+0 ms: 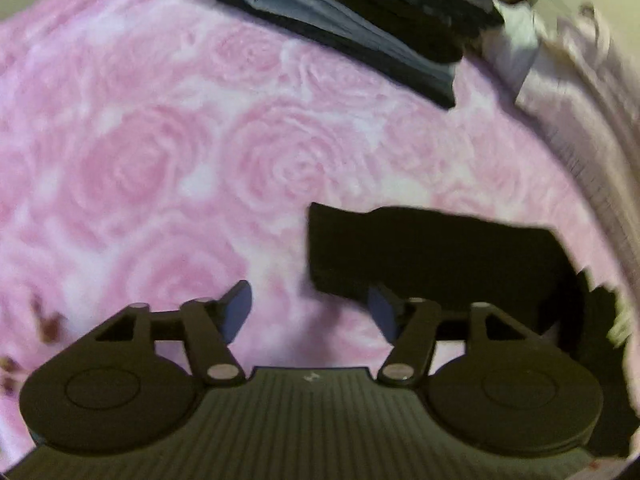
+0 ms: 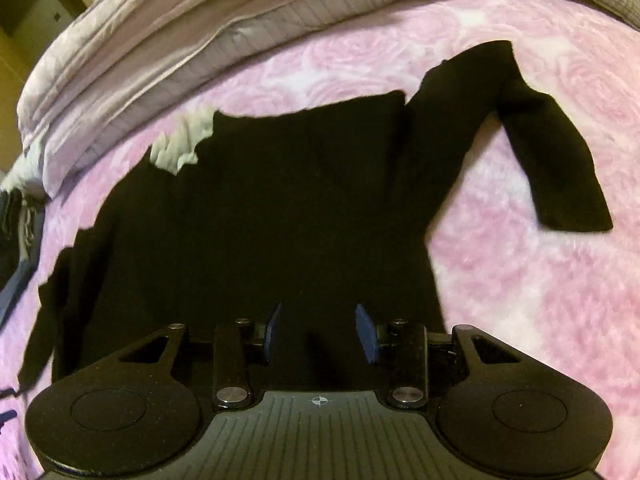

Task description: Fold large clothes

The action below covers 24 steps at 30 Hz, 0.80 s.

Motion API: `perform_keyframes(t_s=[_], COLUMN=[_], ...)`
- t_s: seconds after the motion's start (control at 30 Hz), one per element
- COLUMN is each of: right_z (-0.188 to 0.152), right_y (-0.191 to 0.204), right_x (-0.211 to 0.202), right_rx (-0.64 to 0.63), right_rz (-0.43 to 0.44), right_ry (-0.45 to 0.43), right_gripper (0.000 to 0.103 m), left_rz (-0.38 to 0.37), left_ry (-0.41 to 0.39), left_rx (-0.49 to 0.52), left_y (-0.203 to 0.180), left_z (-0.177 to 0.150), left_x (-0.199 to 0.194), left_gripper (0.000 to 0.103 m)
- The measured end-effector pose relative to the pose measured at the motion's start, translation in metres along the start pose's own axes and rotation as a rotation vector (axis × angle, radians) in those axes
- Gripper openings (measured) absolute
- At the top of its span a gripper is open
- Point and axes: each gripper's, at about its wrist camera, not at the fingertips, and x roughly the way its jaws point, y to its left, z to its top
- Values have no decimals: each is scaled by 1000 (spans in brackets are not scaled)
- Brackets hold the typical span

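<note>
Right wrist view first: the black long-sleeved garment (image 2: 256, 208) lies spread flat on the pink rose-patterned blanket (image 2: 520, 280), its body running from the near edge up toward the rumpled pale bedding (image 2: 160, 72) at the far edge. One sleeve (image 2: 540, 140) kinks out to the right, bent at the elbow, not yet folded in. The right gripper (image 2: 318, 332) hovers over the hem with its jaws partly apart; black cloth fills the gap behind them, but whether the pads pinch any of it I cannot tell (black on black, no help).

Over on the left wrist view, the left gripper (image 1: 308, 308) has its jaws wide and nothing between them, only blanket. The garment's other sleeve (image 1: 432, 248) lies just beyond its right finger, untouched.

A stack of folded clothes (image 1: 352, 20) sits at the far edge, so earlier pieces look done. This one, by my reckoning, is at the very start: laid out, sleeves and body all still to fold.
</note>
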Motion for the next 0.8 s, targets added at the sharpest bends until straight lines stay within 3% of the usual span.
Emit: perform_keyframes(t_s=[0.13, 0.17, 0.2, 0.27, 0.37, 0.5, 0.6, 0.7, 0.73, 0.8], right_z=[-7, -9, -11, -17, -26, -38, -44, -53, -55, -58], right_y=[27, 34, 41, 54, 68, 72, 72, 72, 71, 66], right_x=[-1, -2, -5, -10, -18, -25, -23, -21, -20, -21], right_rx=[-45, -62, -81, -121, -165, -156, -137, -135, -138, -140], right_rz=[20, 24, 26, 23, 12, -3, -2, -1, -6, -17], right_ry=[-5, -12, -20, -27, -35, -39, -28, -10, -4, 6], right_gripper=[38, 38, 38, 38, 38, 38, 38, 38, 38, 38], left_rz=[-95, -105, -109, -107, -39, 100, 217, 374, 403, 390], left_ry=[-16, -31, -38, -41, -168, -304, -278, -208, -184, -206], left_rx=[-140, -156, -152, -124, 53, 132, 198, 271, 261, 191], left_y=[0, 1, 0, -1, -4, 25, 52, 74, 81, 89], left_z=[0, 1, 4, 10, 20, 30, 28, 17, 16, 12], left_x=[22, 23, 25, 24, -12, -53, -49, -18, -12, -18], left_gripper=[71, 50, 5, 6, 6, 6, 0, 0, 0, 0])
